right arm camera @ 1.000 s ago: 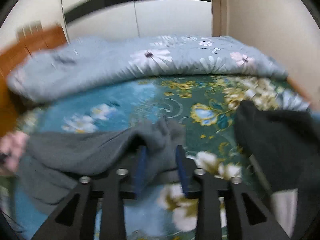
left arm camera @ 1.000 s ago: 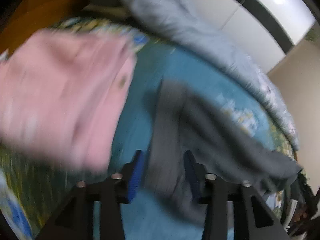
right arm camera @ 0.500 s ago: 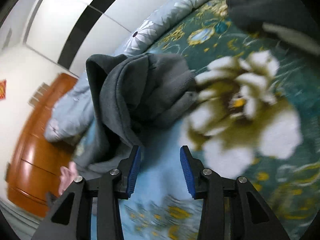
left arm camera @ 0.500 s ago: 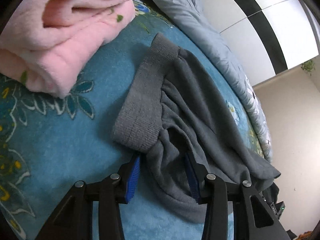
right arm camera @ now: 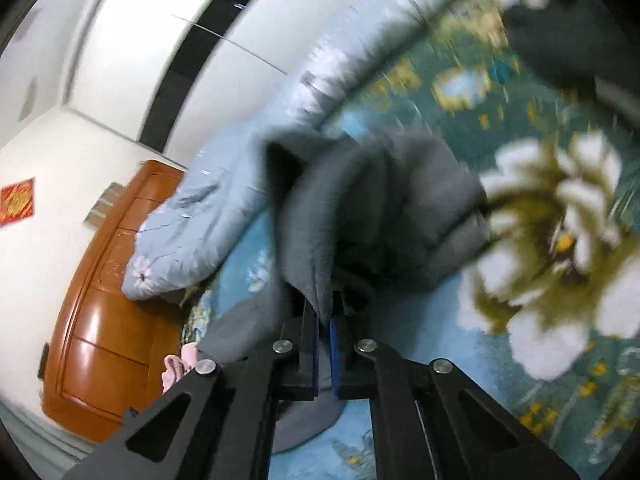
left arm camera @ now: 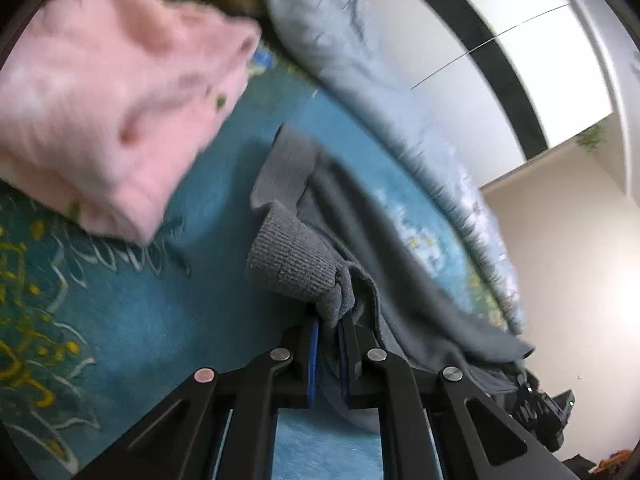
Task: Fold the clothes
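Motion blur smears much of both views, and my gripper frames cut off the near cloth; my left gripper (left arm camera: 328, 322) is clamped on the ribbed hem of the grey knitted sweater (left arm camera: 404, 280); my right gripper (right arm camera: 325, 316) pinches another fold of it, bunched above the teal flowered bedspread (left arm camera: 168, 320); a folded pink fleece garment (left arm camera: 108, 112) lies beside.

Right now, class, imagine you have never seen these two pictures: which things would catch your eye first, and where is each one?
The eye lands first on the grey garment, its ribbed cuff pinched in the left tool at centre, with another fold clamped in the right tool. Next comes the fluffy pink garment, upper left on the teal floral bedspread. The big white flower stands out on the right in the right wrist view.
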A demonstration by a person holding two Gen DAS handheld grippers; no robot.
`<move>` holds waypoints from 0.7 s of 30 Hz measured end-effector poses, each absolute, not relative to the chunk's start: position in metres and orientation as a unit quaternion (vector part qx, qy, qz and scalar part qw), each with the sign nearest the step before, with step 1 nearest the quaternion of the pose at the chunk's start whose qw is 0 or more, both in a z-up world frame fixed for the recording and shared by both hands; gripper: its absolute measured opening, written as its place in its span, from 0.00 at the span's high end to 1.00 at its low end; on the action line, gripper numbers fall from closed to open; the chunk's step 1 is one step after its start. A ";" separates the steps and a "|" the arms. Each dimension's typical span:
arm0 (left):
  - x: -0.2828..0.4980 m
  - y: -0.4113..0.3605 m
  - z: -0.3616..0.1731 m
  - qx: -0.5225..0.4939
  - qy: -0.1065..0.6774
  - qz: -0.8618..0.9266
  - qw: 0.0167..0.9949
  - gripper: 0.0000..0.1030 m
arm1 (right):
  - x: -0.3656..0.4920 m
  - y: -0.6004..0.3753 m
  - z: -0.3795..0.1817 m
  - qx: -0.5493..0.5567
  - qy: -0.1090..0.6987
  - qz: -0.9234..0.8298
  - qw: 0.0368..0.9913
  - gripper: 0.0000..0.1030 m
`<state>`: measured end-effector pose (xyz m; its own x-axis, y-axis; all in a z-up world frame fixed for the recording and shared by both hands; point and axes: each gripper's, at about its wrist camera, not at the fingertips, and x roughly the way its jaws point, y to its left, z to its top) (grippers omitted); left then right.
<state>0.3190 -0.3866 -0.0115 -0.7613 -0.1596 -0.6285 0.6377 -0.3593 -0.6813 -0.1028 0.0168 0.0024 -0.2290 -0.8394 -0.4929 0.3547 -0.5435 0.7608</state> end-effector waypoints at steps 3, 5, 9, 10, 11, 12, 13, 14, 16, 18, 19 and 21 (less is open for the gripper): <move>0.337 -0.384 0.009 0.210 0.502 -0.803 0.243 0.92 | -0.089 0.042 0.042 0.428 -0.265 -0.757 0.416 0.97; 0.350 -0.384 0.020 0.197 0.496 -0.811 0.238 0.92 | -0.073 0.058 0.072 0.395 -0.256 -0.773 0.425 0.97; 0.375 -0.384 0.040 0.173 0.484 -0.827 0.228 0.92 | -0.042 0.074 0.127 0.332 -0.231 -0.805 0.435 0.97; 0.382 -0.383 0.045 0.166 0.481 -0.831 0.225 0.92 | -0.035 0.076 0.141 0.316 -0.222 -0.813 0.436 0.97; 0.388 -0.383 0.050 0.160 0.477 -0.835 0.222 0.92 | -0.032 0.072 0.152 0.305 -0.208 -0.822 0.434 0.97; 0.392 -0.385 0.044 0.168 0.474 -0.833 0.233 0.92 | -0.031 0.067 0.161 0.299 -0.193 -0.829 0.431 0.97; 0.394 -0.387 0.033 0.176 0.482 -0.824 0.240 0.92 | -0.035 0.055 0.157 0.311 -0.176 -0.832 0.424 0.97; 0.395 -0.390 0.022 0.184 0.490 -0.816 0.246 0.92 | -0.039 0.044 0.153 0.323 -0.158 -0.835 0.417 0.97; 0.399 -0.394 0.000 0.201 0.506 -0.798 0.260 0.92 | -0.055 0.012 0.123 0.373 -0.124 -0.831 0.394 0.96; 0.402 -0.398 -0.023 0.217 0.522 -0.779 0.272 0.92 | -0.074 -0.021 0.081 0.433 -0.095 -0.818 0.367 0.96; 0.404 -0.401 -0.030 0.221 0.531 -0.771 0.272 0.92 | -0.077 -0.021 0.071 0.439 -0.100 -0.815 0.366 0.96; 0.409 -0.408 -0.045 0.229 0.550 -0.757 0.270 0.91 | -0.083 -0.020 0.051 0.451 -0.110 -0.808 0.363 0.96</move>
<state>0.4087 -0.4078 -0.0452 -0.7493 -0.1558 -0.6437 0.6603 -0.2499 -0.7082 -0.0832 -0.0204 0.0515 -0.3294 -0.6857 -0.6491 0.4867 -0.7124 0.5056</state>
